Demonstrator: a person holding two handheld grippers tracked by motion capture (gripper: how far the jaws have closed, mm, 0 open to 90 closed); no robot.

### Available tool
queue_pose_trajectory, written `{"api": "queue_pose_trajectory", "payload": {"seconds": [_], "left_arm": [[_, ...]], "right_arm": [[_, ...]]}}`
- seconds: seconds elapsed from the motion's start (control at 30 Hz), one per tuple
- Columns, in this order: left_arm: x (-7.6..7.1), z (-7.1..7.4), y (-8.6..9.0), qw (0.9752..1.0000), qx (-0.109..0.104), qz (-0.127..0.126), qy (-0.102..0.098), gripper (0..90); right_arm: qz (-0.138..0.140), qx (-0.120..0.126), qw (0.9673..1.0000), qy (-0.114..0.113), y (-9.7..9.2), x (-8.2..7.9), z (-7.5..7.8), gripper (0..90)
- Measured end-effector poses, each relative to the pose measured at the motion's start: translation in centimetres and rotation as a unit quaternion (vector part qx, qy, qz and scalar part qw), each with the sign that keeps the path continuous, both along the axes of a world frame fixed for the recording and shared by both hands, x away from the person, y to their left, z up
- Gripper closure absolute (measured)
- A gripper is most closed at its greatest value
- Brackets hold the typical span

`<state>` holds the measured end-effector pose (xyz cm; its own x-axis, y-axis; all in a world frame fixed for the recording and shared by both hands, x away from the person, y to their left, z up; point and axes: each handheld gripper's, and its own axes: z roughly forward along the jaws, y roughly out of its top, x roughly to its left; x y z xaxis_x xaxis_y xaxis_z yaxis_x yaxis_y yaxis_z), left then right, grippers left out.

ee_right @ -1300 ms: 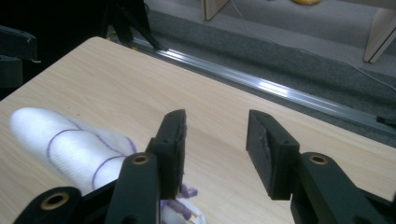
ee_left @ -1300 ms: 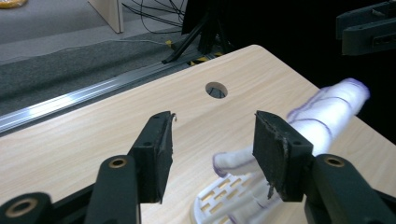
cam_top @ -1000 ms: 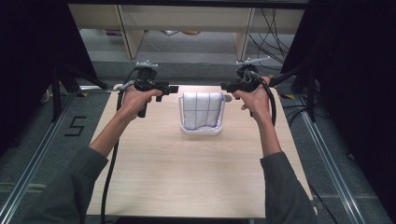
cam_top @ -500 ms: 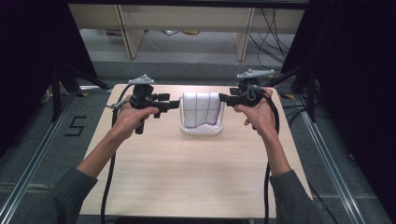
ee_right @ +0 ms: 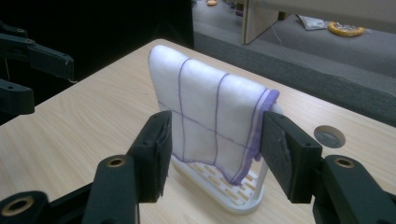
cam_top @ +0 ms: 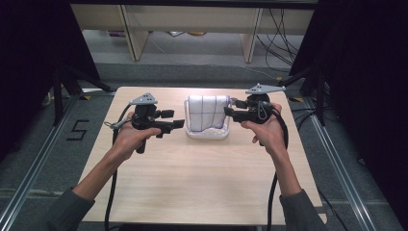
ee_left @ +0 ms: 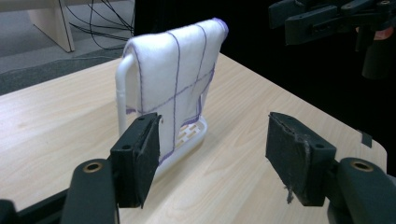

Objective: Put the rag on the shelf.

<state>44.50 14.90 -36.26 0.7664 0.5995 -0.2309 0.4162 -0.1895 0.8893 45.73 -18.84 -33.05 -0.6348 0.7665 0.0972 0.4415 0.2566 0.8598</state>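
A white cloth (cam_top: 207,110) with purple lines hangs over a small white rack (cam_top: 207,135) at the middle rear of the table. My left gripper (cam_top: 180,124) is level on the rack's left, pointing at it, a short way off. In the left gripper view its pads (ee_left: 149,151) stand apart with the cloth (ee_left: 173,79) ahead of them. My right gripper (cam_top: 229,113) points in from the right, close to the cloth's edge. Its jaws frame the cloth (ee_right: 210,116) without pressing it. Both pairs of jaws have just been opening, with nothing gripped.
The rack stands on a light wooden table (cam_top: 202,183) that has a round hole cover (ee_right: 329,136) near its right rear. Behind the table are wooden shelf legs (cam_top: 132,33) and cables on the floor. Dark curtains flank both sides.
Both hands have come down and toward the near side, ending level beside the rack. Both pairs of jaws stand wider than before.
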Motion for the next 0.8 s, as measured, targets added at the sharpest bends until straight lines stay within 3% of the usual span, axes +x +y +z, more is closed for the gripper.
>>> {"api": "queue_pose_trajectory", "payload": {"seconds": [0.2,0.27,0.33,0.37,0.4,0.7,0.73,0.8], "left_arm": [[-1.0,-0.7,0.2,1.0000,-0.001,-0.002,-0.003,34.1],[-1.3,-0.9,0.2,1.0000,0.000,-0.005,-0.002,34.1],[-1.5,-1.1,0.2,0.9999,0.004,-0.009,-0.003,33.6],[-1.7,-1.2,0.2,0.9999,0.005,-0.009,-0.001,33.5],[-1.7,-1.3,0.2,0.9999,0.005,-0.014,-0.001,33.2],[-2.8,-2.1,0.4,0.9999,0.001,-0.016,-0.004,33.1],[-2.9,-2.2,0.4,0.9998,0.000,-0.017,-0.002,33.0],[-3.1,-2.4,0.5,0.9998,0.002,-0.019,-0.003,32.9]], "right_arm": [[0.008,0.011,0.9999,0.003,0.3,-0.8,-0.9,44.6],[0.012,0.005,0.9999,-0.006,0.4,-1.0,-1.2,44.4],[0.016,0.012,0.9998,0.006,0.6,-1.2,-1.4,44.1],[0.026,0.008,0.9996,-0.007,0.6,-1.2,-1.6,44.1],[0.021,0.010,0.9997,0.006,0.8,-1.6,-1.8,43.9],[0.031,0.006,0.9995,0.007,1.1,-2.2,-2.6,43.8],[0.029,0.017,0.9993,0.017,1.3,-2.4,-2.7,43.7],[0.035,0.001,0.9994,0.004,1.3,-2.4,-2.8,43.6]]}}
